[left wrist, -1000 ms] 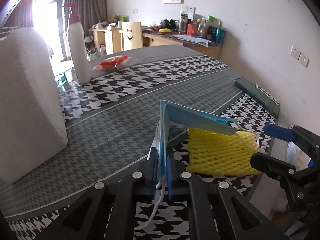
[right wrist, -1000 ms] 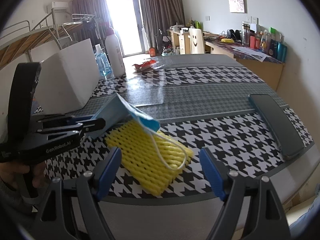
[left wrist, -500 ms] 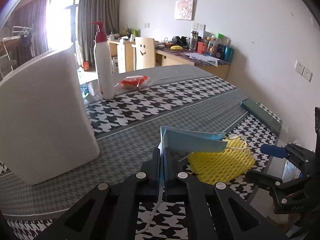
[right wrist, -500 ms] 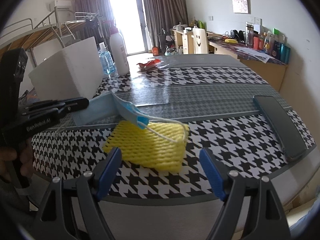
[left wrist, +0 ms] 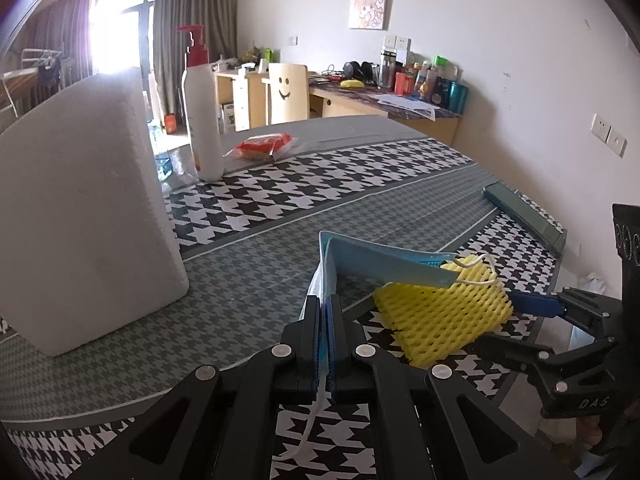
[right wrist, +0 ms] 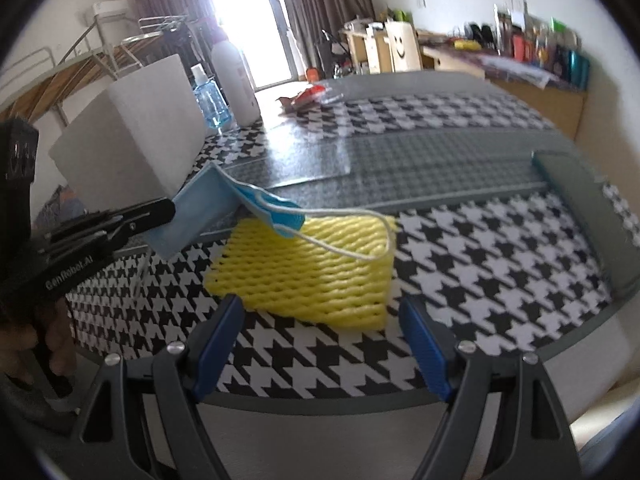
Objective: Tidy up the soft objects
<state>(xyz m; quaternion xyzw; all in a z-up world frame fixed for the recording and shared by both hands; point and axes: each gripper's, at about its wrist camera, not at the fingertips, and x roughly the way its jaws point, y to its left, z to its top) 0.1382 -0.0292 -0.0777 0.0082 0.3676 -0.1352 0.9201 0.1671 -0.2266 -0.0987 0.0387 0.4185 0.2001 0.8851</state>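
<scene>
Pinching the blue face mask (left wrist: 384, 264) dead tight, the left gripper (left wrist: 325, 344) has its two black fingers pressed together on one edge of it, so the mask hangs folded above the houndstooth table (left wrist: 320, 184) with its far end drooping over the yellow foam net (left wrist: 440, 320). One white ear loop trails down between the fingers, the other lies across the net (right wrist: 304, 268). Compared with a second ago the jaws have squeezed the last little bit shut, and the left wrist view has swung: the white foam block (left wrist: 84, 216) and the pump bottle (left wrist: 202, 120) now sit further right and more upright in frame, with the red snack packet (left wrist: 262, 146) beside the bottle. The right gripper (right wrist: 320, 344) is wide open just like before, blue pads either side of the near edge of the net, touching nothing. In the right wrist view the mask (right wrist: 224, 204) now sits higher and further left than it did, and the net looks turned flatter to the camera. The dark phone (right wrist: 588, 216) is still lying near the right table edge.
</scene>
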